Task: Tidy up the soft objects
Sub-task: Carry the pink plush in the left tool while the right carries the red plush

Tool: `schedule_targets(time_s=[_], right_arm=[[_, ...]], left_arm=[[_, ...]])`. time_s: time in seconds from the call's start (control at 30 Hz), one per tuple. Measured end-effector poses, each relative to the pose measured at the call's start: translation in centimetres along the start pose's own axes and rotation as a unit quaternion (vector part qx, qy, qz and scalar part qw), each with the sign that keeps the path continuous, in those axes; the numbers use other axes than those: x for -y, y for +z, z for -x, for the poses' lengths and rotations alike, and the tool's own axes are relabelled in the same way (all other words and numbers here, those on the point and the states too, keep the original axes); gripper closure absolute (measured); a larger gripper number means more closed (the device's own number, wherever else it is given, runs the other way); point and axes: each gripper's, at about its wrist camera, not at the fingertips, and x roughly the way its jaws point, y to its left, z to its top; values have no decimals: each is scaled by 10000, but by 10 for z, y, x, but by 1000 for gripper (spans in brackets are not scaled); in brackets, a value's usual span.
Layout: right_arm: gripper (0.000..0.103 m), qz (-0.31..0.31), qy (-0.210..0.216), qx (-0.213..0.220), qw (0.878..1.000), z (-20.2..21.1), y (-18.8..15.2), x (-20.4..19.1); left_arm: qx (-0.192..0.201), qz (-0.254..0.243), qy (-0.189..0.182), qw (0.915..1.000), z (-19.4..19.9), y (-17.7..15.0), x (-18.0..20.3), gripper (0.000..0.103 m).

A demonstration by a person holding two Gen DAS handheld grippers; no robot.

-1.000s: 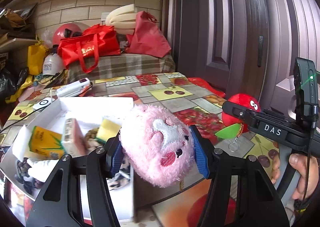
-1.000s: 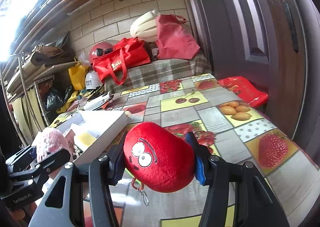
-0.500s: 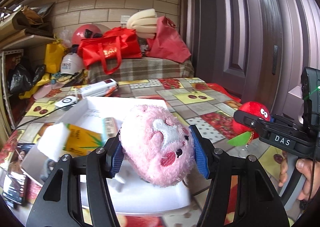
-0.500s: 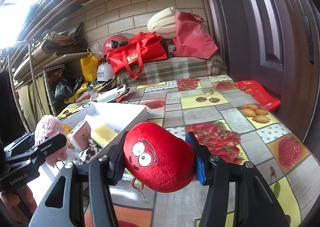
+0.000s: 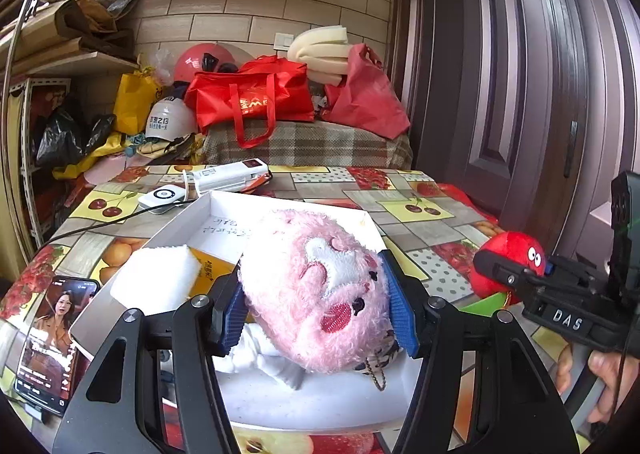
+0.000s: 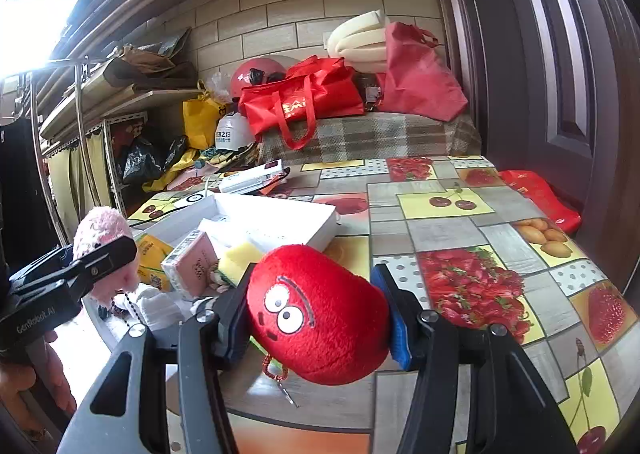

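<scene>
My left gripper (image 5: 318, 304) is shut on a pink plush toy (image 5: 316, 290) and holds it above the near end of a white box (image 5: 288, 209). The pink toy also shows in the right wrist view (image 6: 105, 238). My right gripper (image 6: 316, 314) is shut on a red plush toy (image 6: 320, 314) with googly eyes, held above the table to the right of the box (image 6: 320, 230). The red toy shows in the left wrist view (image 5: 508, 254). The box holds a white sponge (image 5: 156, 278), a yellow sponge (image 6: 240, 256), a pink packet (image 6: 192, 266) and a yellow packet (image 6: 154, 262).
A phone (image 5: 52, 338) with a lit screen lies left of the box. A white device (image 5: 230, 175) and a small white puck (image 5: 162, 195) with a cable sit behind it. Red bags (image 5: 252, 101) and helmets are piled at the back. A door (image 5: 520, 73) stands at the right.
Both grippers have pulled back and risen with their toys still held. The left gripper now looks along the box from its near end. The phone has come into view.
</scene>
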Motion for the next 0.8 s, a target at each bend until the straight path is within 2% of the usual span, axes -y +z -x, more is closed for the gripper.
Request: schedule_targets(time_s=[0.2, 0.4, 0.57, 0.8], right_arm=[[48, 93, 129, -39, 9999, -8, 2, -14], [48, 168, 415, -122, 9989, -23, 12, -35], [47, 103, 755, -201, 9969, -43, 36, -55], [47, -158, 886, -381, 9952, -74, 64, -67]], left_arm=[[-44, 232, 10, 9997, -2, 6, -12, 43], [59, 104, 265, 9996, -9, 26, -23, 43], [-122, 59, 550, 9984, -34, 46, -37, 43], [-422, 120, 819, 9957, -67, 62, -55, 43]])
